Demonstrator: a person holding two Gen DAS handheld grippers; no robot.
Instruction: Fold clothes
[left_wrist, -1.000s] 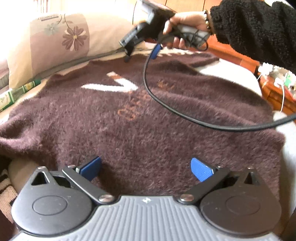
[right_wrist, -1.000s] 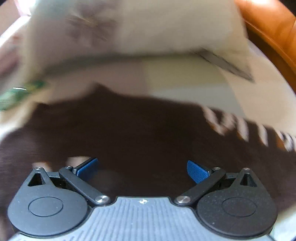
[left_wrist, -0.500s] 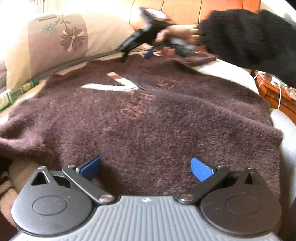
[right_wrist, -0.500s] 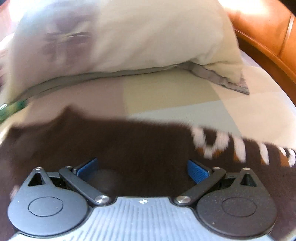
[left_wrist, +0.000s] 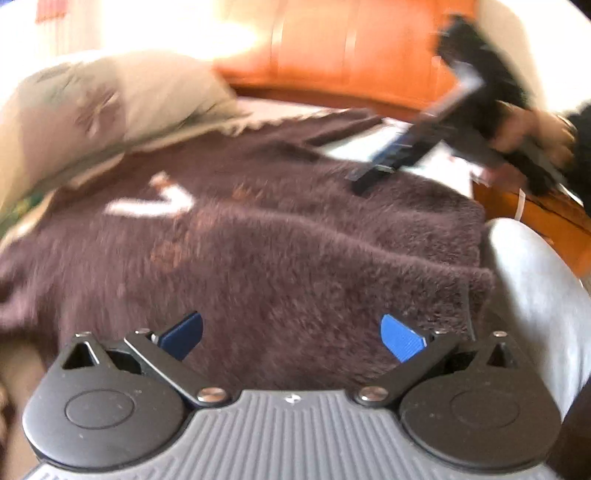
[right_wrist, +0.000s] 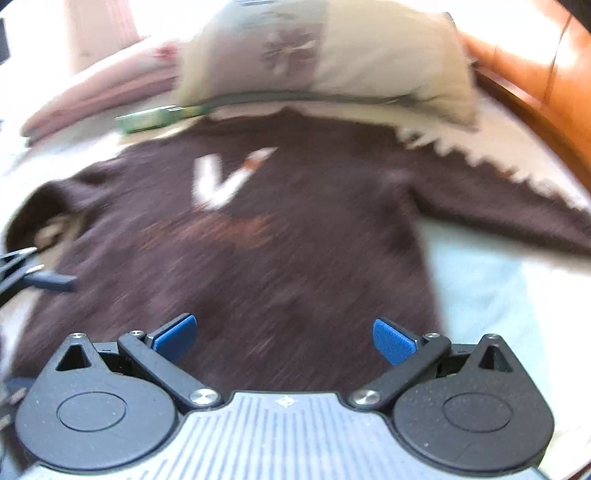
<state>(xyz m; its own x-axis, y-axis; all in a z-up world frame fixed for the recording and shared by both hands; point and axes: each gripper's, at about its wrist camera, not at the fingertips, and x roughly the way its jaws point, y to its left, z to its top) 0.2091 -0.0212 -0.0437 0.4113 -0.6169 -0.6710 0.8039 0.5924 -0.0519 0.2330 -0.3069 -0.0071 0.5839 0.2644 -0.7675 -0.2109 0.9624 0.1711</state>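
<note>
The brown sweater (right_wrist: 288, 251) lies spread flat on the bed (right_wrist: 491, 280), front up with its white V showing, its neck end toward the flowered pillow (right_wrist: 332, 62); one sleeve (right_wrist: 509, 206) runs out to the side across the sheet, and I see no fold in it yet, so by my reckoning the folding has hardly begun. My left tool (left_wrist: 291, 334) hangs low over the hem end with its blue pads (left_wrist: 400, 338) well apart and nothing between them; my right tool (right_wrist: 282, 338) is likewise spread wide and empty above the body of the sweater, and from the left wrist I see it out near the far edge in my hand (left_wrist: 532, 133), though blur hides whether it touches the wool. What I judge is left: both sleeves brought in, then the body doubled over.
</note>
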